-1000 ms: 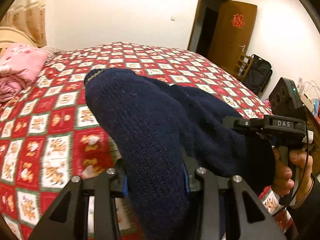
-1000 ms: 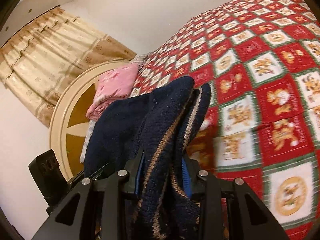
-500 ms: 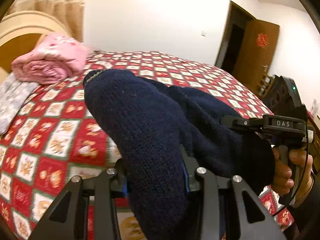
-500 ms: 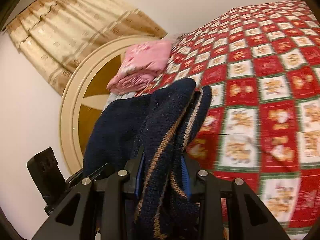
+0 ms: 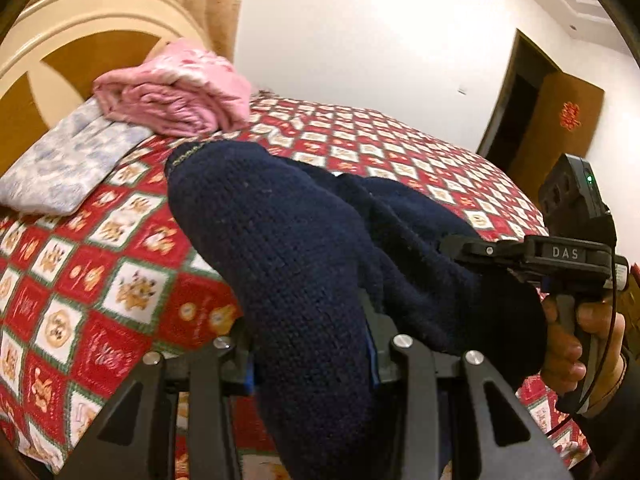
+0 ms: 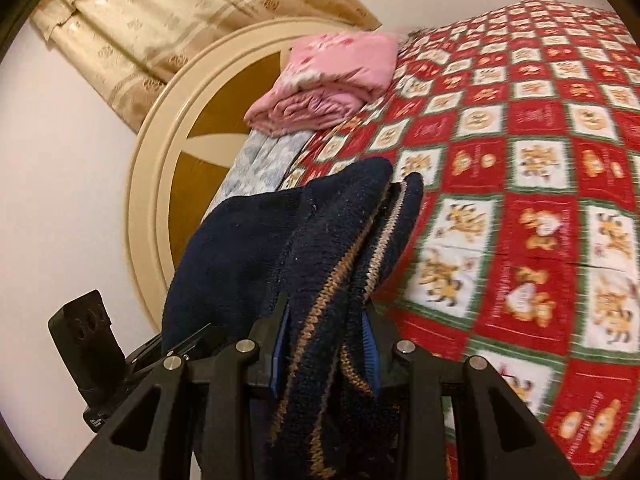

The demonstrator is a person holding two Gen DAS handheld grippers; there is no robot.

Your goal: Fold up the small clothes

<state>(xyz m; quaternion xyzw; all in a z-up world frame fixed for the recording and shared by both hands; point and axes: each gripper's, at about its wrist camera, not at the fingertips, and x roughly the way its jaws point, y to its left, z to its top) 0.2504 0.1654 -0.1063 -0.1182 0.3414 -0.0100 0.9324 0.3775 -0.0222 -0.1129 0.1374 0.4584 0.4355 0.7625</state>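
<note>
Spreading out ahead of and below both grippers is the bed (image 5: 132,264), covered by a red, white and green checked quilt (image 6: 532,184). At its far end, beyond the grippers, rises a rounded cream and brown headboard (image 6: 168,152), with beige curtains (image 6: 160,20) above it. Against the headboard lies a pale blue patterned pillow (image 5: 68,168), and a folded pink blanket (image 5: 176,92) sits on top of it. Held up over the quilt between the two grippers is the dark navy knitted garment (image 5: 288,264), bunched thickly. The left gripper (image 5: 312,356) is clamped on one fold of it, blue pads pressed into the wool. The right gripper (image 6: 324,344) grips another part, where tan stripes run along the knit edge. In the left wrist view, a person's right hand (image 5: 576,340) wraps the right gripper's handle, off to the right.
</note>
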